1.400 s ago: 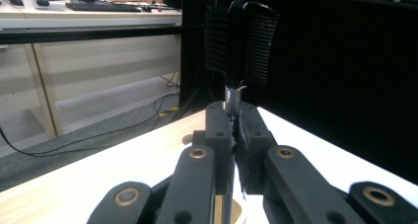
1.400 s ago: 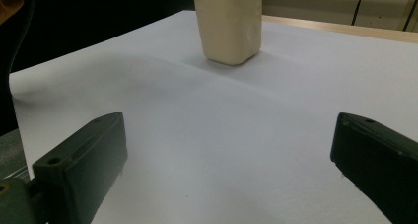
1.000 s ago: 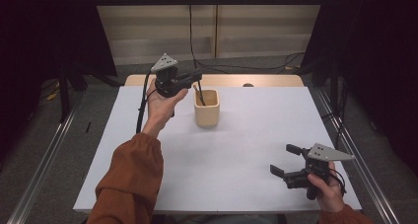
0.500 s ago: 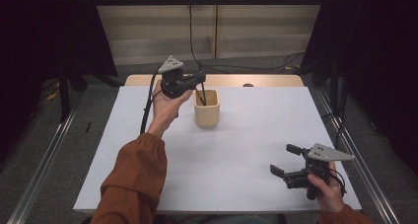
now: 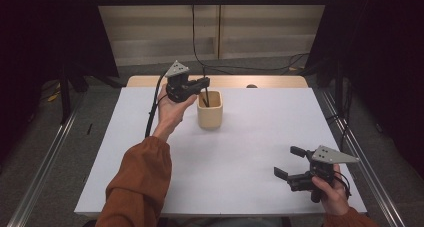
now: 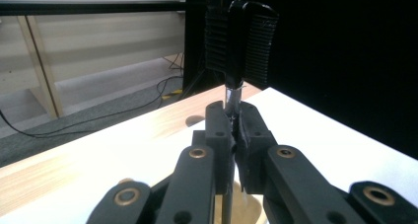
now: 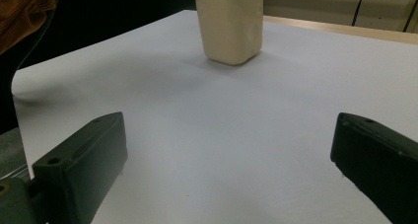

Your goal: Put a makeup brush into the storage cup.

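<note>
— Over the cream cup (image 5: pixel 209 110), near the far edge of the white surface (image 5: pixel 230 152), that's where the thin dark utensil (image 5: pixel 205 95) is. Its lower end is down inside the cup, its black handle (image 6: pixel 240 41) stands above the rim.

— And what has hold of it?

— Left tool (image 5: pixel 200 82). From its own camera you can see the two jaws pinched tight on the metal shaft just under the handle. The person's left hand (image 5: pixel 171 113) holds it up beside the cup, tilted over it.

— So is the thing going in or coming out?

— Can't tell from here. I'd say the job is midway: the utensil is in the cup, yet the grip isn't let go. What's left, either way, is to release it or lift it clear.

— The other side?

— Right tool (image 5: pixel 292 163) rests low at the near right corner, well apart from the cup, jaws spread wide with nothing between them. It points toward the cup across bare surface.
</note>
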Demonstrator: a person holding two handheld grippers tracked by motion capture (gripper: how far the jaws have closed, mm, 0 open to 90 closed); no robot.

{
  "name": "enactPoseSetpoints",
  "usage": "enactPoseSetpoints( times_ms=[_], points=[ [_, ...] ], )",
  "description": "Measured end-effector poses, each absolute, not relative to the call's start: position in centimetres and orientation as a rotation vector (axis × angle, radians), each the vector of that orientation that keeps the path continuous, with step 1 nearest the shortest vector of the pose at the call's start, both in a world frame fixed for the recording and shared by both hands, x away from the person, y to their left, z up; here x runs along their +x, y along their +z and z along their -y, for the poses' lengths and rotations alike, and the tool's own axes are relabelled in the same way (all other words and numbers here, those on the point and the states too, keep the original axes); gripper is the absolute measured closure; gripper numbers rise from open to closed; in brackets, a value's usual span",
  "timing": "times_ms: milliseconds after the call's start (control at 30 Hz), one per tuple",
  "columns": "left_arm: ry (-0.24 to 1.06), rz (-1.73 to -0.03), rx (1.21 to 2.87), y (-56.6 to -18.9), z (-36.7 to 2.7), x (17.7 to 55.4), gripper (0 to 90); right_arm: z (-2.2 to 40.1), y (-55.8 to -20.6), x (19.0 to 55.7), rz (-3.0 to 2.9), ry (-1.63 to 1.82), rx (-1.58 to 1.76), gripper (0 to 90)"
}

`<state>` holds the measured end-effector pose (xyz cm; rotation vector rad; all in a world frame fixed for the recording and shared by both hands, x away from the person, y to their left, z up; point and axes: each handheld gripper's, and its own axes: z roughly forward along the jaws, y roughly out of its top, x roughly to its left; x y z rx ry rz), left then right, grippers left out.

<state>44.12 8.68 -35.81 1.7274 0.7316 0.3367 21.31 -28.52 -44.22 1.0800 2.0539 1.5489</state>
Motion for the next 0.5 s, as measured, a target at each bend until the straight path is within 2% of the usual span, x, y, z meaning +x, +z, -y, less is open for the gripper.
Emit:
enactPoseSetpoints(
  times_ms=[500],
  points=[
    [0.315,-0.752,1.752,-37.5,-8.5,44.1,85.5,28.5,-44.2,21.3,-2.051,1.550,1.076,0.2]
  ],
)
